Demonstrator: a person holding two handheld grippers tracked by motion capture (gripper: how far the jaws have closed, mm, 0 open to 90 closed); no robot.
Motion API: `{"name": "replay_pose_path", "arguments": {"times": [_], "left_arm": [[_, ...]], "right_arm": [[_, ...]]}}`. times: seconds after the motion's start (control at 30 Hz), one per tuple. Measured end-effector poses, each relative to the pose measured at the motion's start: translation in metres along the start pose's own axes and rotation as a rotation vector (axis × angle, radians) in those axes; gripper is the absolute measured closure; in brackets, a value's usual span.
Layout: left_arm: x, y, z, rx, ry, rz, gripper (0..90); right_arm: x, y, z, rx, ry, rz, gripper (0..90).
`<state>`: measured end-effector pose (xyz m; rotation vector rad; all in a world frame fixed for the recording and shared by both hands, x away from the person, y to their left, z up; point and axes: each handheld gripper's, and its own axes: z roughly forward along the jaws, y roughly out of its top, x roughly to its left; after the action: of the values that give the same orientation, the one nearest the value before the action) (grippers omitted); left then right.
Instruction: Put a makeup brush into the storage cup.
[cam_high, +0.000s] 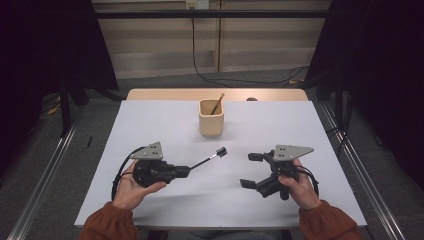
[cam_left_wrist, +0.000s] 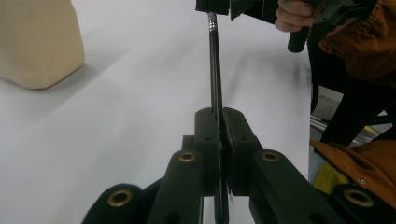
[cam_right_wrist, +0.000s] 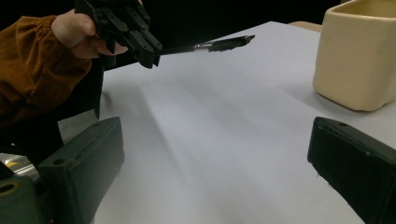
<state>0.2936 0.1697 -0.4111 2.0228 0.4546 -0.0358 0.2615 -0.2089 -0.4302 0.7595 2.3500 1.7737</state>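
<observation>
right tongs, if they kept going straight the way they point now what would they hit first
Probably the brush held in the left tongs: the open right tongs point left across the white table toward its tip. Depth is unclear, so they might pass under it.

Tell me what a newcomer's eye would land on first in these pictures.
The left tongs, shut on a slim black brush, hold it raised above the white table, bristle end pointing toward the open right tongs. Behind them, near the table's far edge, stands a cream square holder with a wooden stick leaning inside it.
</observation>
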Motion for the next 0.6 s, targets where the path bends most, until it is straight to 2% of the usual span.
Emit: {"name": "replay_pose_path", "arguments": {"times": [0.07, 0.2, 0.33, 0.37, 0.5, 0.6], "left_arm": [[-0.001, 0.000, 0.001, -0.009, -0.008, 0.003, 85.6], [-0.003, 0.001, 0.003, -0.040, 0.023, 0.020, 85.6], [-0.004, 0.002, 0.004, -0.060, 0.011, 0.021, 85.6], [-0.006, 0.002, 0.005, -0.070, 0.031, 0.022, 85.6], [-0.008, 0.003, 0.008, -0.070, 0.021, 0.037, 85.6], [-0.014, 0.005, 0.012, -0.076, -0.009, 0.040, 85.6]], "right_arm": [[0.001, 0.001, 0.000, -0.006, 0.001, -0.003, 5.0], [0.002, 0.002, 0.001, -0.012, 0.000, 0.006, 5.8], [0.004, 0.004, 0.003, -0.001, 0.004, 0.020, 6.3], [0.004, 0.005, 0.003, 0.003, 0.003, 0.018, 6.5], [0.005, 0.006, 0.005, -0.016, 0.039, 0.025, 6.5], [0.006, 0.008, 0.007, -0.013, 0.022, 0.037, 7.4]]}}
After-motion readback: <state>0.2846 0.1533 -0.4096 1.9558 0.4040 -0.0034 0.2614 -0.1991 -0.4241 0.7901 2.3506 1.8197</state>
